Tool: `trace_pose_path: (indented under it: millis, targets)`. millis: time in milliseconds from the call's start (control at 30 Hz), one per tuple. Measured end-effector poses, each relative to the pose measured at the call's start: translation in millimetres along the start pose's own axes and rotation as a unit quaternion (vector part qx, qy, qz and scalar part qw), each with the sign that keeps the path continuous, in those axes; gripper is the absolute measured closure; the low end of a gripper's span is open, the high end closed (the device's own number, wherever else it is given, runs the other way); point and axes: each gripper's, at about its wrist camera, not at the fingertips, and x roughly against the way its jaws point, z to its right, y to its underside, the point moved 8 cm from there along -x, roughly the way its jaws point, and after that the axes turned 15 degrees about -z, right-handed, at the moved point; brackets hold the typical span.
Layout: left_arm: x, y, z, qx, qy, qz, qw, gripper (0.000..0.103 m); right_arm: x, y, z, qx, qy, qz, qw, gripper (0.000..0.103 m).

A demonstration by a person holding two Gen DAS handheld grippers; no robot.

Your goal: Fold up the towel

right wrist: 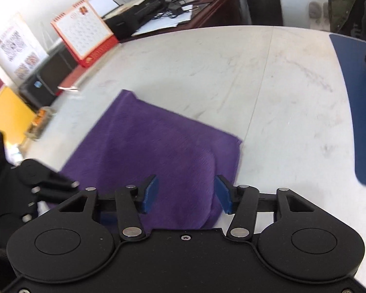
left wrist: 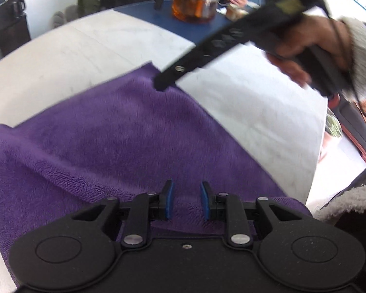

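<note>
purple terry cloth, the towel (right wrist: 153, 156), is seen lying on a pale, scuffed table (right wrist: 268, 78), folded over, with soft ridges across its upper layer. in the right wrist view its far corner points toward the table's left edge and its right edge runs straight, bare tabletop beyond it.

the left gripper (left wrist: 186, 200) is held above the near part of the towel; a narrow gap is seen between its blue pads (left wrist: 169, 200), and no cloth is caught in that gap. the right gripper (right wrist: 186, 194) is held above the towel's near right part, jaws parted wider, nothing between them. in the left wrist view the right gripper is seen side-on, its tip over the towel's far corner; touch cannot be told because of blur. it is carried by a hand (left wrist: 305, 41) in a fleece-cuffed sleeve.

a glass teapot (left wrist: 195, 2) of amber liquid stands on a blue mat (right wrist: 353, 97) at the table's far side. a desk calendar (right wrist: 83, 31) is noted beyond the table's left edge.
</note>
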Motion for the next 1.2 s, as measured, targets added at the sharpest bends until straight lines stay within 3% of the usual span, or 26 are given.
trace_pose_path:
  millis: [67, 167, 200, 233, 267, 333, 500, 667, 733, 933, 1033, 1200]
  targets:
    - [-1, 0, -3, -0.002, 0.016, 0.000, 0.9999, 0.081, -15, -3, 5, 0.003, 0.017, -0.014, 1.000, 0.059]
    - [-4, -3, -6, -0.006, 0.023, -0.002, 0.9997, 0.081, -30, -2, 2, 0.027, 0.043, -0.024, 0.998, 0.069]
    - [-4, -4, -6, -0.007, 0.021, -0.002, 0.9998, 0.081, -31, -3, 0, 0.037, 0.052, -0.027, 0.998, 0.078]
    - [-4, -7, -8, -0.009, 0.018, -0.002, 0.9998, 0.081, -31, -3, 0, 0.046, 0.061, -0.031, 0.997, 0.094]
    - [-5, -9, -9, -0.009, 0.017, -0.004, 0.9998, 0.081, -31, -5, -5, 0.059, 0.065, -0.032, 0.996, 0.099]
    - [-7, -10, -10, -0.007, 0.016, -0.009, 0.9998, 0.081, -29, -8, -13, 0.086, 0.078, -0.031, 0.993, 0.100]
    - [-11, -8, -11, 0.004, 0.016, -0.018, 0.9997, 0.081, -7, -19, -61, 0.180, 0.092, 0.012, 0.979, 0.100]
    - [-16, -10, -9, 0.026, 0.015, -0.017, 0.9994, 0.081, -19, 7, -98, 0.252, 0.068, -0.016, 0.965, 0.092]
    - [-18, -10, -8, 0.035, 0.013, -0.016, 0.9992, 0.081, -19, 18, -98, 0.233, 0.026, -0.024, 0.972, 0.080]
    - [-25, -13, -3, 0.047, 0.006, -0.019, 0.9987, 0.081, 2, 24, -78, 0.150, -0.073, -0.018, 0.986, 0.065]
    - [-30, -15, 0, 0.050, 0.002, -0.021, 0.9985, 0.080, 12, 23, -65, 0.131, -0.071, -0.006, 0.989, 0.064]
    - [-37, -18, 5, 0.054, -0.003, -0.024, 0.9982, 0.080, 7, 24, -63, 0.162, -0.050, -0.016, 0.985, 0.064]
